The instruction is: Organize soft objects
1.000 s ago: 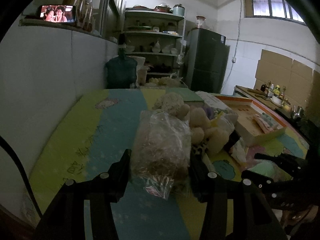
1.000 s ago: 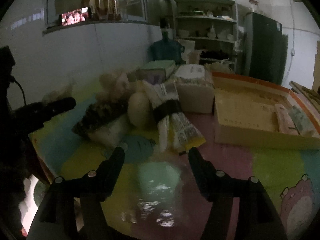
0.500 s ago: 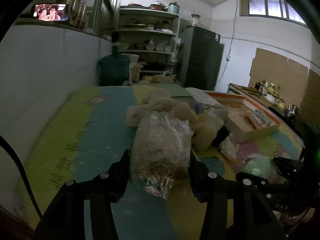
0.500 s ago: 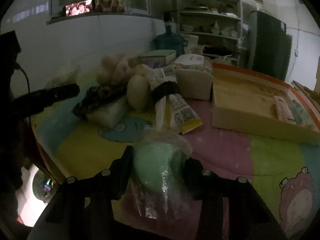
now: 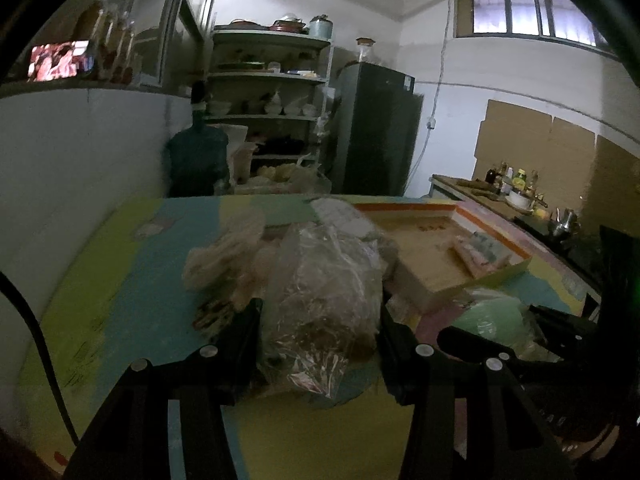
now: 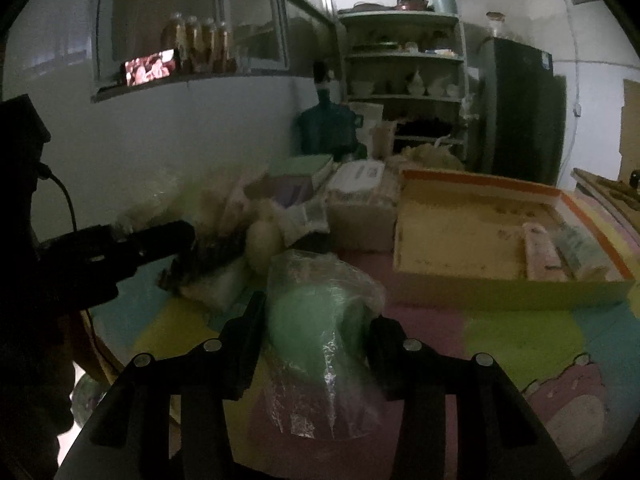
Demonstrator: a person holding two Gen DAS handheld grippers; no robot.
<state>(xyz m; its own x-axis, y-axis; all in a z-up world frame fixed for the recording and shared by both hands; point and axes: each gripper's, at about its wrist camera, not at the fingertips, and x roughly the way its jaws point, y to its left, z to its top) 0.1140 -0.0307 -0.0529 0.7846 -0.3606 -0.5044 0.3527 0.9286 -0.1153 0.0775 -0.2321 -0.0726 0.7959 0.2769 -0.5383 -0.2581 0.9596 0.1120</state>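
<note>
My left gripper is shut on a clear crinkly plastic bag with brownish contents and holds it above the mat. My right gripper is shut on a green soft object wrapped in clear plastic; it also shows in the left wrist view. A pile of pale plush toys and wrapped packs lies on the mat, left of a shallow cardboard box with an orange rim. Two packets lie in the box's right end.
The colourful foam mat covers the table. A white wall runs along the left. A blue water jug, shelves and a dark fridge stand behind the table. A counter with bottles is at right.
My right gripper closed on the green wrapped object and lifted it. My left gripper, still holding the clear bag, swung right towards the cardboard box.
</note>
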